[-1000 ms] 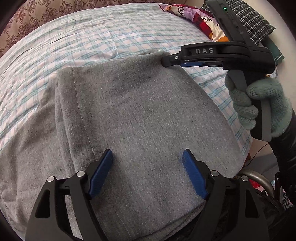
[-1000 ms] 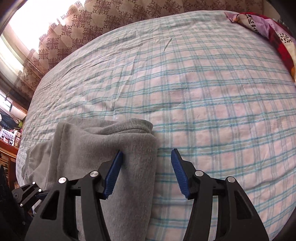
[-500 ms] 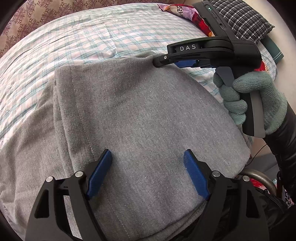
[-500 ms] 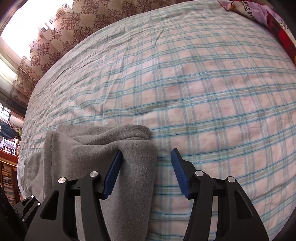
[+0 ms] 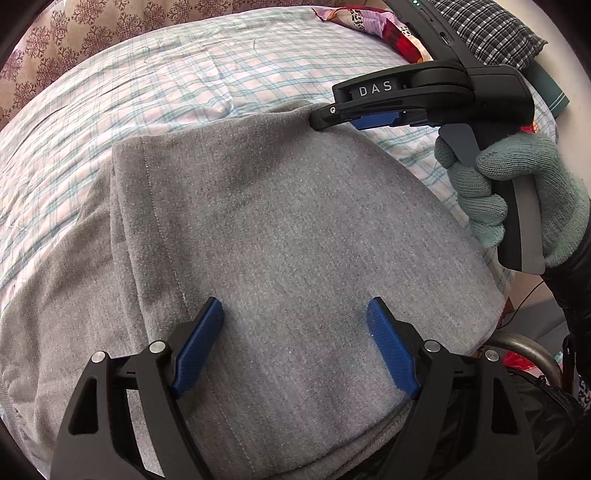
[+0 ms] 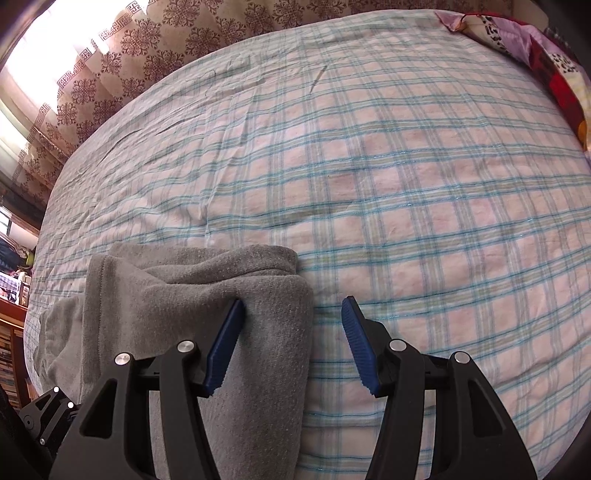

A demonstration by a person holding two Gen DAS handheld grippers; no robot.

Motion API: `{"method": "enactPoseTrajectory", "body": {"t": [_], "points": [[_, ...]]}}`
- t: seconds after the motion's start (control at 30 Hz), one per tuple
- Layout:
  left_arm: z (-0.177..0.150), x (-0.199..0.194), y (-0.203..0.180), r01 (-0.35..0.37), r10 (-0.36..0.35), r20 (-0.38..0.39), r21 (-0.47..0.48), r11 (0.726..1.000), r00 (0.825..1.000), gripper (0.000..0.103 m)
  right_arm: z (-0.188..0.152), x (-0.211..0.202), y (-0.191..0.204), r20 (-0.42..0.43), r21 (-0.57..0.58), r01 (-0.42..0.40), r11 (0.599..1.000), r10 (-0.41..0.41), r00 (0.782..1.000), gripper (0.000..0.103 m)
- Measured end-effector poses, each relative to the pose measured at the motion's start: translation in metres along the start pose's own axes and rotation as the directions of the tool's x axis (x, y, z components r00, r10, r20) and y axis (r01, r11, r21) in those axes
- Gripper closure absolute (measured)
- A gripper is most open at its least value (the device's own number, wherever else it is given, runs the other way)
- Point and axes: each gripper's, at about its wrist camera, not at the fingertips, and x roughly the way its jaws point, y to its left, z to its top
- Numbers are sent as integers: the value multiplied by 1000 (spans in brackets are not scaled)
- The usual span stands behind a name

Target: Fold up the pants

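The left tool (image 5: 295,347) hangs over the near end of the grey pants (image 5: 280,229), jaws spread wide, its blue pads clear of the cloth with nothing pinched between them. Out from there, the pants lie as a broad folded slab on the checked bed sheet (image 5: 192,74), a seam running down the left side and looser layers spilling out underneath on that side.

Over at the far right corner of the fold sits the right tool (image 6: 291,343), held in a gloved hand (image 5: 517,195). Its jaws stand about half open: the left pad rests against the top of the grey edge, the right pad hangs over bare sheet, so the corner lies between them but is not clamped.

The step in hand looks like taking hold for the next fold. To do it well, the right tool should come down far enough to gather every layer at that rounded corner, not just the top one, before squeezing. The left tool wants a matching bite on the near edge, beside the seam, so both ends lift level. The risk is the lower layers on the left dragging out and spoiling the stack. The patterned blanket (image 5: 384,29) at the far end is well apart from it all.
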Motion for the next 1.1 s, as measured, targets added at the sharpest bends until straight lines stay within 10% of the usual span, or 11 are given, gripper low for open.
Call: {"method": "enactPoseTrajectory", "body": {"t": [1.1], "points": [[29,-6,-12,-194,192,33,40,980,981,15,-127,-74,-18,-90,30,-207,978,209,974,45]]}}
